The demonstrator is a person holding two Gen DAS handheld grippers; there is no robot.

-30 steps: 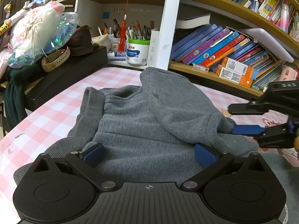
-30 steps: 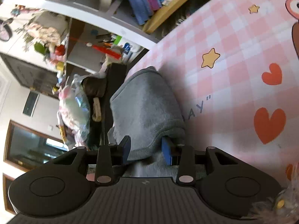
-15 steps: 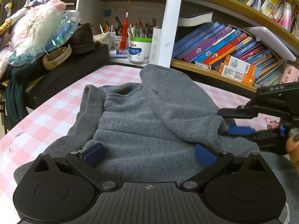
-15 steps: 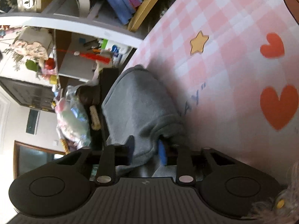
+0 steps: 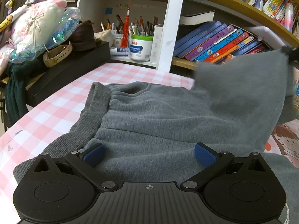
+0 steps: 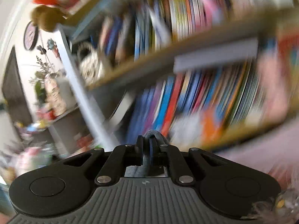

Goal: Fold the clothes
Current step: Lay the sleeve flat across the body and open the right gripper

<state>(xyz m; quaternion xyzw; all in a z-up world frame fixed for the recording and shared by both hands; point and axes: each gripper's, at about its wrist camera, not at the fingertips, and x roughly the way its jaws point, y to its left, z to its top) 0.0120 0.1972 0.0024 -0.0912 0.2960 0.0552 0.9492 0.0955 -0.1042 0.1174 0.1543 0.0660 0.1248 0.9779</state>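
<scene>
A grey sweatshirt [image 5: 149, 115] lies on the pink checked tablecloth [image 5: 56, 110], its ribbed hem towards the left. My left gripper [image 5: 149, 154] is open low over the garment, blue pads [image 5: 93, 154] wide apart with cloth lying between them, not pinched. One grey sleeve [image 5: 243, 85] is lifted off the table at the right, its end pinched at the frame's edge by my right gripper [image 5: 291, 53]. In the blurred right wrist view my right gripper [image 6: 147, 143] is shut on a fold of the grey sleeve [image 6: 155, 133], which sticks out past the pads.
A bookshelf [image 5: 224, 43] full of coloured books runs behind the table at the right. A white upright post [image 5: 170, 29], a tub of pens [image 5: 140, 46] and a black box [image 5: 74, 69] with a wrapped plush bundle [image 5: 37, 28] line the back and left.
My right gripper closed on the sleeve end, then rose and rolled, pulling the sleeve up and to the right off the sweatshirt. My left gripper stayed where it was, open.
</scene>
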